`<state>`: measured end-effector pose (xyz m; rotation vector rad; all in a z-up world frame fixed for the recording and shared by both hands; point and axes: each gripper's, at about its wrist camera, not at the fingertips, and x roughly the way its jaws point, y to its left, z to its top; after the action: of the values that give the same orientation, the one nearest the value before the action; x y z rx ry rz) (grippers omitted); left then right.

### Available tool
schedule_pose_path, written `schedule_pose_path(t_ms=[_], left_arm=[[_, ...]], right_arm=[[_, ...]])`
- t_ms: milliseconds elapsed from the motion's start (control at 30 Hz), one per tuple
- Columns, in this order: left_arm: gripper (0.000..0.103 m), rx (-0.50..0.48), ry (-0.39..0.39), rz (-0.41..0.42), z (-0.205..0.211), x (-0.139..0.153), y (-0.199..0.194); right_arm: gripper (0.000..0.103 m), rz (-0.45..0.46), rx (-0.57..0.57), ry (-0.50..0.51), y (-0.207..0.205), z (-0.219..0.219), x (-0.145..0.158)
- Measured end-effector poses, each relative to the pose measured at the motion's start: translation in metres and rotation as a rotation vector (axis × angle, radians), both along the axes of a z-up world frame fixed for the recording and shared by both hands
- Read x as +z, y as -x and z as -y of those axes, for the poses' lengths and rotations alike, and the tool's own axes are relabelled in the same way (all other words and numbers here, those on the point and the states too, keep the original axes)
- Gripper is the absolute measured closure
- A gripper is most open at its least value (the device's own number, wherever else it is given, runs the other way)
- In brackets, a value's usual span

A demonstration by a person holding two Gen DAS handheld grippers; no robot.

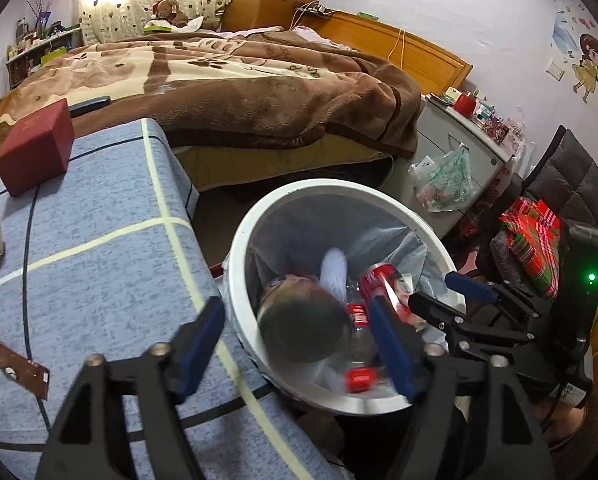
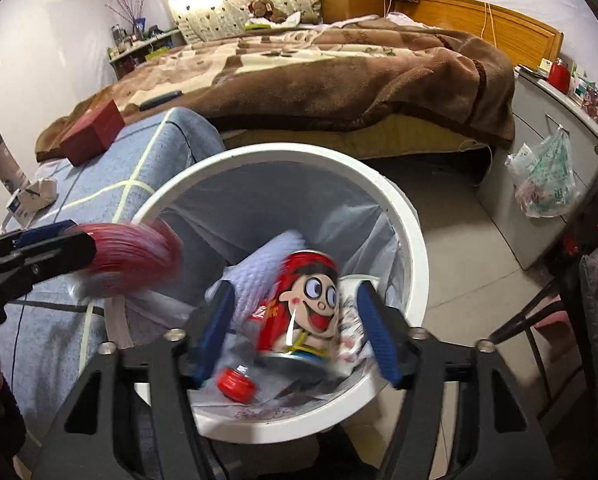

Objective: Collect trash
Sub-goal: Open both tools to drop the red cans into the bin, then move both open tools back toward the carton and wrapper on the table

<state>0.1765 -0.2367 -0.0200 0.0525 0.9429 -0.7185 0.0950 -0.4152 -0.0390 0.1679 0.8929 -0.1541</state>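
A white trash bin (image 1: 239, 248) (image 2: 413, 236) with a clear liner stands on the floor beside a blue-covered table. Both grippers hover over it. My left gripper (image 1: 299, 352) is open; a blurred dark round cup (image 1: 303, 324) sits below and between its fingers, loose over the bin. In the right wrist view that cup (image 2: 135, 256) shows as a red blur beside the left gripper's fingers (image 2: 39, 240). My right gripper (image 2: 295, 332) is open, with a red cartoon can (image 2: 303, 304) (image 1: 383, 280) lying loose in the bin between its fingers. A red bottle cap (image 2: 235, 384) and a plastic bottle (image 1: 359, 332) lie in the bin.
A blue-covered table (image 1: 99, 264) holds a red box (image 1: 35, 148) and a brown wrapper (image 1: 19, 366). A bed with a brown blanket (image 1: 239, 96) lies behind. A grey cabinet (image 2: 547, 160) with a plastic bag (image 2: 547, 176) stands right, next to a dark chair (image 1: 571, 192).
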Motion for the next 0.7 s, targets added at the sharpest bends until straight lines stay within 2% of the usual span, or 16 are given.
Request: schedule_pose_path(t_ms=[333, 700], left_arm=[[0.025, 0.017, -0.020, 0.002, -0.005, -0.004, 0.005], [0.025, 0.091, -0.025, 0.054, -0.040, 0.008, 0.018]], right_arm=[[0.035, 0.038, -0.033, -0.024, 0.009, 0.004, 0.003], [0.035, 0.076, -0.022, 0.000, 0.015, -0.017, 0.015]])
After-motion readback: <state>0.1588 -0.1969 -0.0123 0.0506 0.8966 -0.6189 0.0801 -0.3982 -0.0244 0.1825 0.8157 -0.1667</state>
